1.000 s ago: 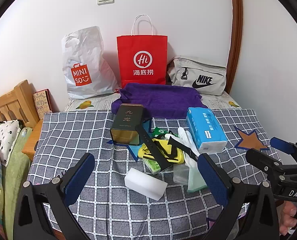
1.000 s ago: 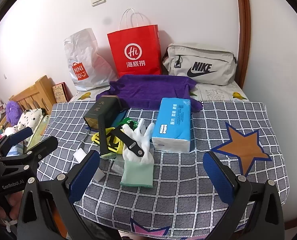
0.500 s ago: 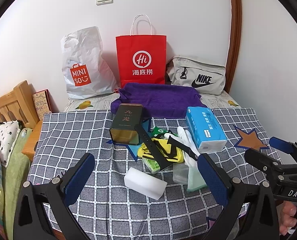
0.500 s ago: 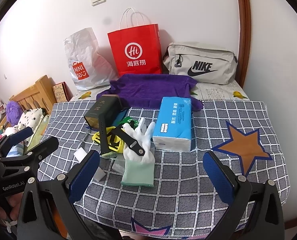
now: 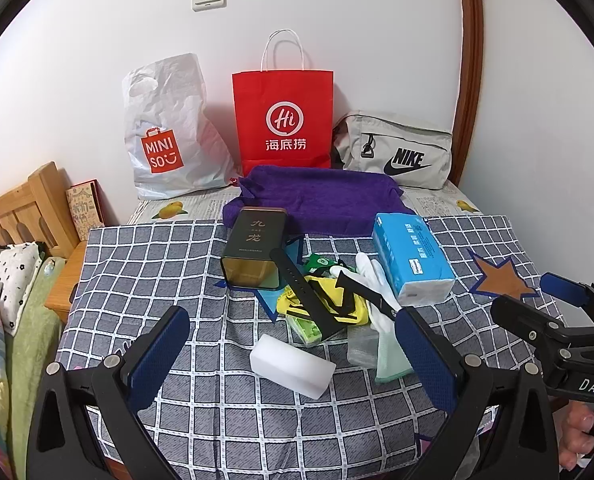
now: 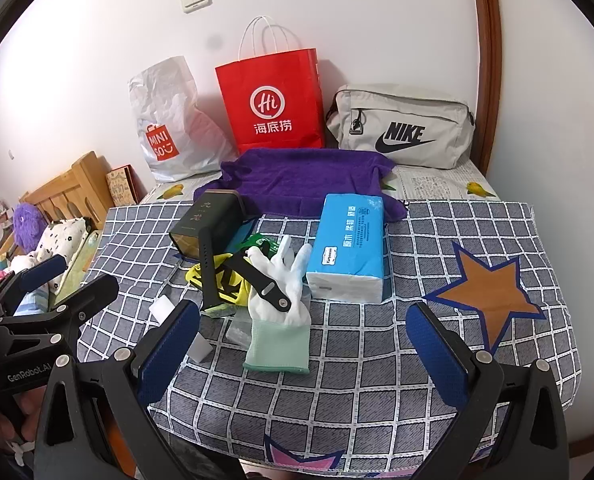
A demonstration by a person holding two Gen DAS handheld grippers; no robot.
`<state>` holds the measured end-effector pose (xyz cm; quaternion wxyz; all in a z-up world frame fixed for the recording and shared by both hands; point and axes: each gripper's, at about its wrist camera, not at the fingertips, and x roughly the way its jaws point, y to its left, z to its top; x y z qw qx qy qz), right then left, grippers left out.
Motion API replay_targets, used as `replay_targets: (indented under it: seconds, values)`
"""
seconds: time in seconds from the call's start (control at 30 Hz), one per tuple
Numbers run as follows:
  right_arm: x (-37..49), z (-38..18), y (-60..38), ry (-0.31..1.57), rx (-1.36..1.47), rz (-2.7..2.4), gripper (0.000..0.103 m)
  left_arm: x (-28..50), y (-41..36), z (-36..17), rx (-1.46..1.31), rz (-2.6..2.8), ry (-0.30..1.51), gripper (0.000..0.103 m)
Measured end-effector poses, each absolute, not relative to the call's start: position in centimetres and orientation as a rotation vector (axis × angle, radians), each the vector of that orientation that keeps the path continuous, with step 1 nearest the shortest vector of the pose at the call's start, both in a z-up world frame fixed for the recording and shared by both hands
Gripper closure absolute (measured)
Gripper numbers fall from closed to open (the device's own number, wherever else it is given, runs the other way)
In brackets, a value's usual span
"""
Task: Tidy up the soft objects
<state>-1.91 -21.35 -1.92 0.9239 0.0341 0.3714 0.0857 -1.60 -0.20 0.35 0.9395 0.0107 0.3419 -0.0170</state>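
A white glove (image 6: 279, 280) lies mid-cloth beside a blue tissue pack (image 6: 349, 248); behind stand a red paper bag (image 6: 271, 104), white plastic bag (image 6: 169, 124) and grey pouch (image 6: 401, 132), contents hidden. Left gripper (image 5: 293, 354) and right gripper (image 6: 303, 346) hover, jaws wide apart, empty.

Each gripper, left gripper (image 5: 293, 354) and right gripper (image 6: 303, 344), has a black triangular frame, silver screws and blue textured pads (image 5: 159, 354); white lettering marks both bodies.
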Motion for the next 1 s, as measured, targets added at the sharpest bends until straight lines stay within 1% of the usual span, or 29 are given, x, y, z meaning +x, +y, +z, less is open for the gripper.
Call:
replay_targets:
  seconds: [0.3,0.47,0.73,1.0]
  values:
    - [-2.0,-1.9,-21.5,0.755,0.078,0.179,0.001,-1.4,0.2,-0.3,0.012,-0.056,0.707,0.0]
    - [-2.1,-1.9,-21.8,0.749,0.084,0.173,0.001,-1.1,0.5,-1.6,0.038,-0.053,0.725,0.0]
    - [-1.6,-3.7,-22.4,0.777,0.114,0.165,0.001,0.6,0.6,-6.3,0.068,-0.112,0.806,0.0]
    - [-0.3,-5.6,-22.1,0.819,0.11,0.157,0.001,2.2,-0.1,-10.0,0.134,-0.141,0.846,0.0]
